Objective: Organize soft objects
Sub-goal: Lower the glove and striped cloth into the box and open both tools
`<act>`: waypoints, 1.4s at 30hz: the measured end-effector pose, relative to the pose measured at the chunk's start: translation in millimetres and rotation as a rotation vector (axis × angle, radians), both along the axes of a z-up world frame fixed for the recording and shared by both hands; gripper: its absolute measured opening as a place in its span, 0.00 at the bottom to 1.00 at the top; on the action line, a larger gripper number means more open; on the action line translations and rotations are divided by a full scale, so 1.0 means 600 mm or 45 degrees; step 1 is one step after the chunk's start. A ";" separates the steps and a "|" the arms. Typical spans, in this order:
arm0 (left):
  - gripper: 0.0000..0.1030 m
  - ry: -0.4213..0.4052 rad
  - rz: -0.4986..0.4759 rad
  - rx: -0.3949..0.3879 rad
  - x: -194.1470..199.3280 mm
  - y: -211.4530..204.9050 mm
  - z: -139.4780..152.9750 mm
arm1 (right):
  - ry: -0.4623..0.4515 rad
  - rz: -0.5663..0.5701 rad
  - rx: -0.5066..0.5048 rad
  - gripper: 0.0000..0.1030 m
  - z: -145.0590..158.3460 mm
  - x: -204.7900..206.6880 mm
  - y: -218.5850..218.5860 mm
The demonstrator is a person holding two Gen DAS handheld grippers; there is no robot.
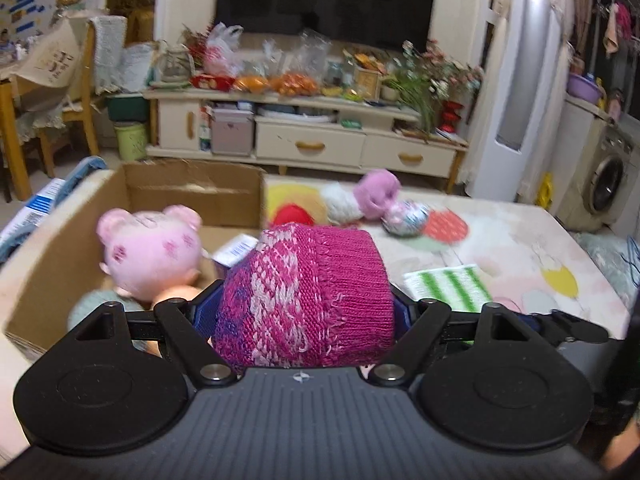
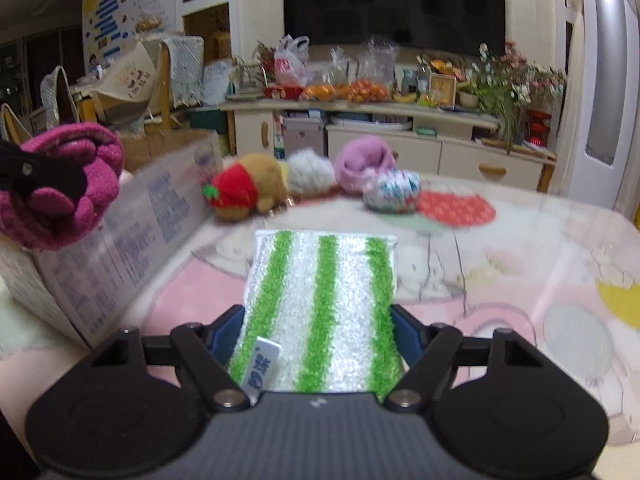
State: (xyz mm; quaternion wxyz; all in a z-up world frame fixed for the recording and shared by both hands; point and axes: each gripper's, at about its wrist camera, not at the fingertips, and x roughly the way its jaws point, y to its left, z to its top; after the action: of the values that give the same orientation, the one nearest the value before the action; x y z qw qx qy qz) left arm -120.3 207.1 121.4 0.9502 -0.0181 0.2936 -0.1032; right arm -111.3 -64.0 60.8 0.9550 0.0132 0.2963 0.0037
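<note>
My left gripper (image 1: 304,300) is shut on a magenta knit hat (image 1: 308,292), whose sides bulge past the blue pads. It hangs beside an open cardboard box (image 1: 192,188) with a pink doll (image 1: 152,248) lying inside. In the right wrist view the hat (image 2: 68,184) shows above the box's printed wall (image 2: 132,232). My right gripper (image 2: 318,320) is shut on a green-and-white striped cloth (image 2: 324,300), which tilts up from the table. The far end of the table holds a brown plush with a red cap (image 2: 244,190), a white fluffy ball (image 2: 310,172), a pink roll (image 2: 360,164) and a patterned ball (image 2: 390,192).
The table has a pink patterned cover (image 2: 520,260) with bare room to the right. Beyond it stand a cluttered TV stand (image 1: 304,136), a wooden chair (image 1: 80,100) at left, a white tower unit (image 1: 516,80) and a washing machine (image 1: 608,176) at right.
</note>
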 end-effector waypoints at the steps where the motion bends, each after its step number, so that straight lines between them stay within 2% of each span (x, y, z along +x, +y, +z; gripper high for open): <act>1: 0.94 -0.008 0.019 -0.002 0.001 0.006 0.002 | -0.017 0.009 0.008 0.74 0.012 0.003 0.004; 9: 0.94 -0.010 0.153 0.013 0.018 0.045 -0.001 | -0.148 0.141 0.082 0.74 0.102 0.061 0.054; 16: 0.94 0.036 0.245 0.044 0.040 0.064 -0.013 | -0.186 0.325 0.179 0.75 0.148 0.165 0.116; 22: 0.94 0.099 0.312 0.053 0.052 0.085 -0.028 | -0.131 0.436 0.248 0.75 0.141 0.261 0.159; 29: 0.94 0.137 0.320 0.062 0.059 0.087 -0.024 | -0.045 0.489 0.256 0.77 0.100 0.324 0.197; 32: 0.98 0.131 0.306 0.089 0.060 0.084 -0.017 | -0.011 0.467 0.205 0.85 0.081 0.336 0.212; 34: 0.99 0.112 0.301 0.120 0.060 0.084 -0.014 | -0.006 0.440 0.153 0.86 0.074 0.339 0.214; 37: 0.99 0.103 0.307 0.124 0.062 0.089 -0.014 | -0.027 0.402 0.179 0.87 0.074 0.326 0.200; 40: 0.99 0.095 0.311 0.108 0.059 0.094 -0.010 | -0.075 0.360 0.222 0.96 0.087 0.316 0.181; 42: 1.00 0.086 0.310 0.112 0.055 0.093 -0.007 | -0.103 0.323 0.237 0.97 0.094 0.305 0.169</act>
State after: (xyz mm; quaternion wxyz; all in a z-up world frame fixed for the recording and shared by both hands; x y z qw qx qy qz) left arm -87.4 262.7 117.2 0.9451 -0.0152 0.3252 0.0266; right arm 71.6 37.6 117.2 0.9526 0.0640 0.2555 0.1524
